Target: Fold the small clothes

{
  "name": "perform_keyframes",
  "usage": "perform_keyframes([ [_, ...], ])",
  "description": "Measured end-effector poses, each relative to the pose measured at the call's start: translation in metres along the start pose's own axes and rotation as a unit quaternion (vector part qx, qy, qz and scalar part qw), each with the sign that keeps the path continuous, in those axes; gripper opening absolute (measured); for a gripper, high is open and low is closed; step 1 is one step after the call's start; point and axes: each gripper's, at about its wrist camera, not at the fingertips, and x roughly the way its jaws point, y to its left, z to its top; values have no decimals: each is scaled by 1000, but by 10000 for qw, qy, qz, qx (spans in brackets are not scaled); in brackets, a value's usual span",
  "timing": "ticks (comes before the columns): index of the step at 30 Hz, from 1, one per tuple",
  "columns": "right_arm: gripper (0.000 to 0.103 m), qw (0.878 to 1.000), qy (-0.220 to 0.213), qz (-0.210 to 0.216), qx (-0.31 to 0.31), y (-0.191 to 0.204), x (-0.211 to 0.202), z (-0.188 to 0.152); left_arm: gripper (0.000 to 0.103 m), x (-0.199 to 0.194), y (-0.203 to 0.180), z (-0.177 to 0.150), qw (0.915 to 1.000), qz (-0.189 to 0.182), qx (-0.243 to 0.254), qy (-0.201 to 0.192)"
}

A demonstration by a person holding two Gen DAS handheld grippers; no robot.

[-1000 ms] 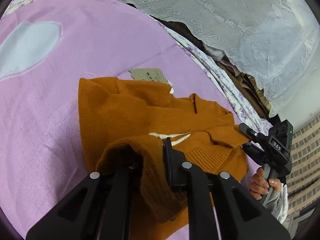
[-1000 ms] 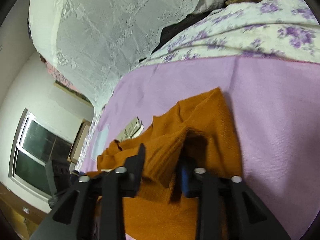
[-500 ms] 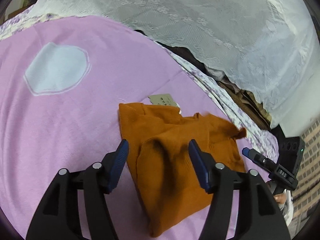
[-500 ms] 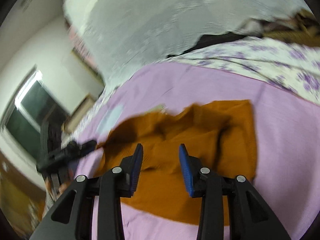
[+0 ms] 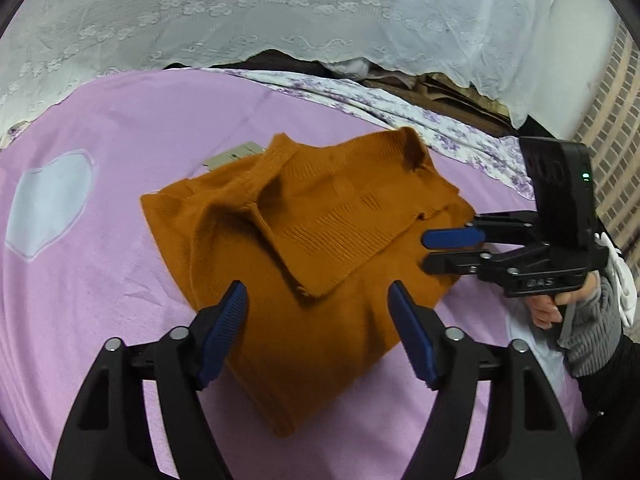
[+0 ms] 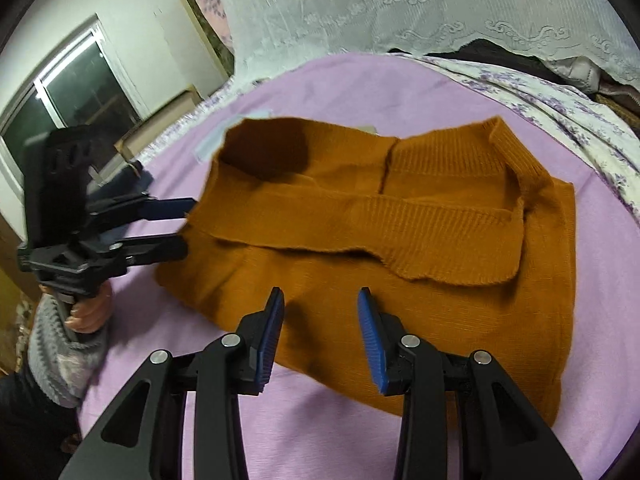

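Observation:
An orange knit sweater [image 5: 316, 240] lies folded on the purple bedspread [image 5: 100, 280], with a ribbed flap laid across its top. It also shows in the right wrist view [image 6: 400, 240]. My left gripper [image 5: 318, 300] is open and empty, hovering over the sweater's near edge. My right gripper [image 6: 320, 304] is open and empty above the sweater's near edge. The right gripper also shows in the left wrist view [image 5: 452, 250] at the sweater's right side. The left gripper shows in the right wrist view [image 6: 176, 226] at the sweater's left side.
A paper tag [image 5: 232, 156] pokes out behind the sweater. A pale blue patch [image 5: 48, 204] is on the bedspread's left. A floral sheet [image 5: 400, 108] and white lace cloth [image 5: 280, 12] lie behind. A window [image 6: 60, 100] is at the left.
Both grippers let go of the orange sweater, opened and pulled back. The sweater now lies flat and folded on the bedspread.

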Motion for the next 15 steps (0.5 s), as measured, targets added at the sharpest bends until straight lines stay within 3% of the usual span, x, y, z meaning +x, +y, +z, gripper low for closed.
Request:
perform_keyframes([
  [4,41,9994,-91,-324,-69,-9,18,27,82,12,5,14,9989,399,-206,-122],
  [7,41,9874,-1014,-935,780,-40,10,52,82,8,26,34,9893,875,-1024,-563],
  [8,42,9800,-1297,-979,1146,-53,3,52,82,5,36,36,9852,882,-1313,-653],
  [11,42,9728,-1542,-873,1492,-70,-14,42,82,-8,57,29,9772,824,-1762,-848],
  [15,44,9701,-1598,-872,1607,-80,-27,35,82,-11,45,26,9835,650,-1486,-808],
])
